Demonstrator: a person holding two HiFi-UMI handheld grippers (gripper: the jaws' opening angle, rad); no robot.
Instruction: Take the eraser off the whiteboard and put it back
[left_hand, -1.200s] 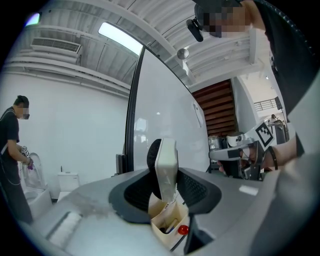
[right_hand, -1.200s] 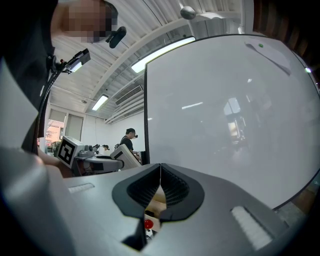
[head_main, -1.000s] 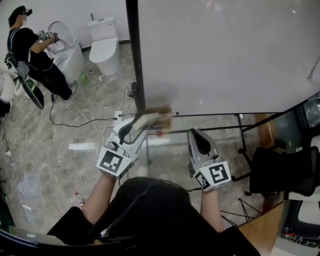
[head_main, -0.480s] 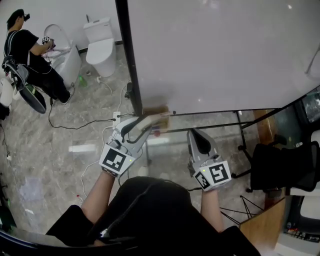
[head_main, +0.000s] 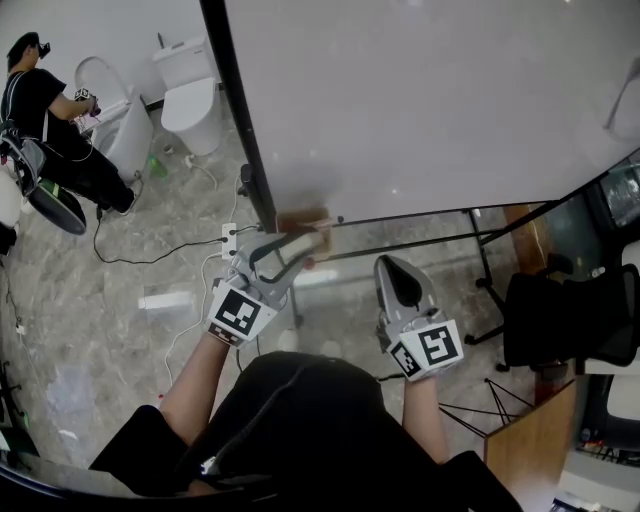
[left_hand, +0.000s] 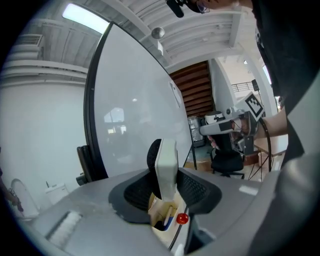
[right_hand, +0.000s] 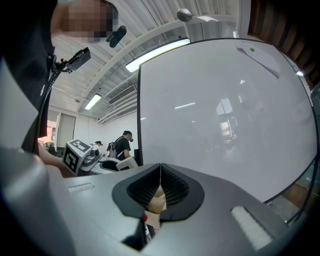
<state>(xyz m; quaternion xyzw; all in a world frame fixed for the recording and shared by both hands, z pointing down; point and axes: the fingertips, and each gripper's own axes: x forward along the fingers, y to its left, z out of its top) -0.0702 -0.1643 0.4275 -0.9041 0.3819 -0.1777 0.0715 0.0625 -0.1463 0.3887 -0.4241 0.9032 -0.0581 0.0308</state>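
Mostly covered by the jaws in the head view, the eraser (head_main: 297, 241) shows only as a pale sliver near the lower left corner of the whiteboard (head_main: 430, 100). The left gripper (head_main: 283, 252) grasps it. In the left gripper view the pads clamp its pale back edge-on, with dark felt behind it. Whether the eraser touches the board cannot be told. Just beneath it sits a small wooden box (head_main: 303, 219) at that same corner. Its contents are hard to make out: something red and round (left_hand: 182, 218) and what may be a marker pen. The right gripper (head_main: 393, 275) hangs apart below the bottom edge, jaws pressed together on nothing. The whiteboard's top and right side are cut off. Each gripper's cube (head_main: 238, 314) bears only black-and-white square markers.
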